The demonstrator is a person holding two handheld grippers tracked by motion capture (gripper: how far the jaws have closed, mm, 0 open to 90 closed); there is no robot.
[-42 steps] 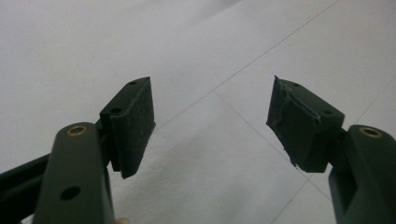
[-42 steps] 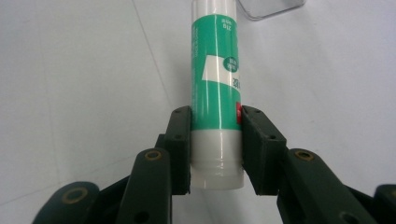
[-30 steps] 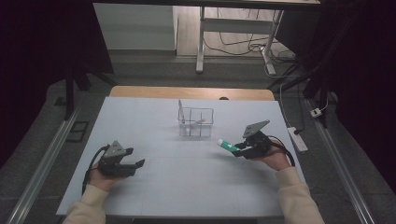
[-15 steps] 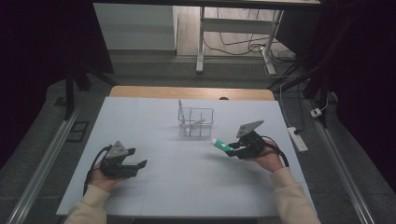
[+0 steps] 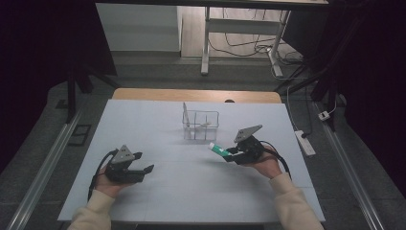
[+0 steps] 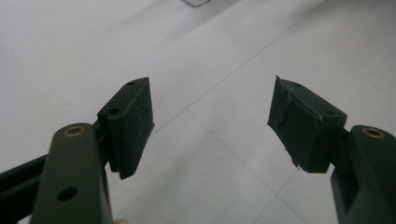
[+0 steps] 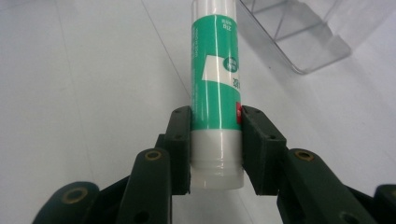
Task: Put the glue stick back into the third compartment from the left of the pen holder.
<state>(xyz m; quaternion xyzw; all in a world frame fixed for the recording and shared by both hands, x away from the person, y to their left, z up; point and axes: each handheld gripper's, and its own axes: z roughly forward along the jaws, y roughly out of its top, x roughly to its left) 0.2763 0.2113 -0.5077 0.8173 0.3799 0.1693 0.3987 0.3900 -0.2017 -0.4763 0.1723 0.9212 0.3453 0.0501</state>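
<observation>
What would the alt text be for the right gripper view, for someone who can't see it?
The right gripper has its two black jaws shut on a green and white glue stick, which points away from the camera over a white table. Part of a clear plastic organiser lies at the upper right, close to the stick's far end.

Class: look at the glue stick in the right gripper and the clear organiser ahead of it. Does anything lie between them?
Nothing visible does. The right gripper holds the glue stick, and bare table separates it from the clear organiser.
</observation>
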